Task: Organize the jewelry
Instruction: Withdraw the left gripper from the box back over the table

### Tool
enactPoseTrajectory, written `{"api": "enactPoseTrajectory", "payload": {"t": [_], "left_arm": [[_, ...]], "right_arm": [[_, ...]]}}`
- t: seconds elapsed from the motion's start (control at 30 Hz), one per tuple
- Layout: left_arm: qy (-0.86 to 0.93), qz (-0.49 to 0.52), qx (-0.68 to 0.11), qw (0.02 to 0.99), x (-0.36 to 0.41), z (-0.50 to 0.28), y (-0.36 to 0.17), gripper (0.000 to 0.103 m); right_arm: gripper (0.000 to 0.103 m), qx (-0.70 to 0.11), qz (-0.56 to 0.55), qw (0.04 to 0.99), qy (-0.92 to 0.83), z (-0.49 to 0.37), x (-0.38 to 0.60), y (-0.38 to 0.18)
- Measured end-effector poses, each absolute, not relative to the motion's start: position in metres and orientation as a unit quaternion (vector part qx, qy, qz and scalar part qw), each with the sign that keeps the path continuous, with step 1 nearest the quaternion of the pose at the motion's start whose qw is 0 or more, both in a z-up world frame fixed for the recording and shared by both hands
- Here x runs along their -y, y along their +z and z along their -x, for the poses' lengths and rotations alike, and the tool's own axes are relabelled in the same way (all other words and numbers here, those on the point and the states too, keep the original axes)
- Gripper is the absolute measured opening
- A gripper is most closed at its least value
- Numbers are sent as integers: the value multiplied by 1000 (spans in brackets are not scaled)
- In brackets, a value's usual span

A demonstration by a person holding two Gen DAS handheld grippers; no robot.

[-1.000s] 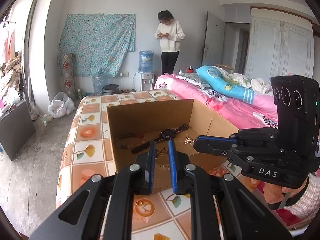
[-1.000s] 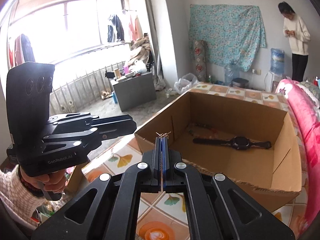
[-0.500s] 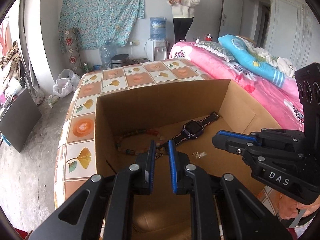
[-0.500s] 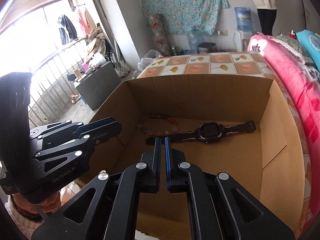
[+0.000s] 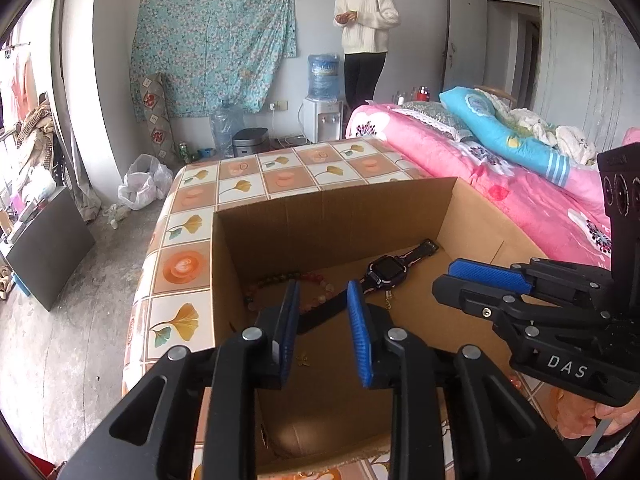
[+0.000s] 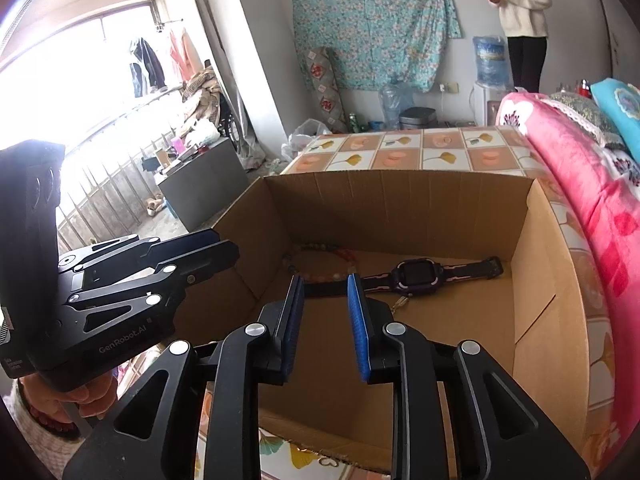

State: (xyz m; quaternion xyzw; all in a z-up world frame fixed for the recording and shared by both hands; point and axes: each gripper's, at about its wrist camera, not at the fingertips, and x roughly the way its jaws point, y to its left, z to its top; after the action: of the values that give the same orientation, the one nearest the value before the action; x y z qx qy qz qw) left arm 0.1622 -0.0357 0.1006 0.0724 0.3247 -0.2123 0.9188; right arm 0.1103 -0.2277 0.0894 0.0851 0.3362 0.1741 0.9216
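Observation:
An open cardboard box [image 5: 320, 220] [image 6: 400, 208] stands on the tiled table [image 5: 184, 268]. On its floor lie a dark watch [image 5: 386, 268] [image 6: 416, 274], a bead bracelet [image 5: 276, 280] [image 6: 320, 250] and small gold pieces [image 5: 302, 360] [image 6: 400, 303]. My left gripper [image 5: 323, 286] [image 6: 226, 244] hangs over the box's near left part. Its jaws are opening and nothing is between them. My right gripper [image 6: 325, 280] [image 5: 452, 280] hovers beside it over the box, its jaws also opening with nothing between them.
A pink bed [image 5: 500, 184] runs along the right of the table. A person [image 5: 364, 32] in a white sweater stands at the far wall by a water dispenser [image 5: 322, 96]. A dark cabinet [image 5: 48, 252] and bags [image 5: 142, 180] sit on the floor at the left.
Both grippers came forward and down over the box. The right one was shut on a small gold piece and let it go; both jaws have spread, and gold pieces lie on the box floor.

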Motion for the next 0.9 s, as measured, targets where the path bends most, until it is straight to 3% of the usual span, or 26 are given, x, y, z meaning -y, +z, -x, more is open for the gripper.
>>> {"api": "enactPoseTrajectory", "payload": {"t": [0.37, 0.9], "left_arm": [[-224, -36, -264, 937, -25, -80, 116, 34], [-206, -25, -396, 895, -28, -72, -2, 34]], "right_arm": [[23, -280, -80, 921, 258, -39, 247, 106], [23, -402, -107, 869, 269, -5, 207, 18]]}}
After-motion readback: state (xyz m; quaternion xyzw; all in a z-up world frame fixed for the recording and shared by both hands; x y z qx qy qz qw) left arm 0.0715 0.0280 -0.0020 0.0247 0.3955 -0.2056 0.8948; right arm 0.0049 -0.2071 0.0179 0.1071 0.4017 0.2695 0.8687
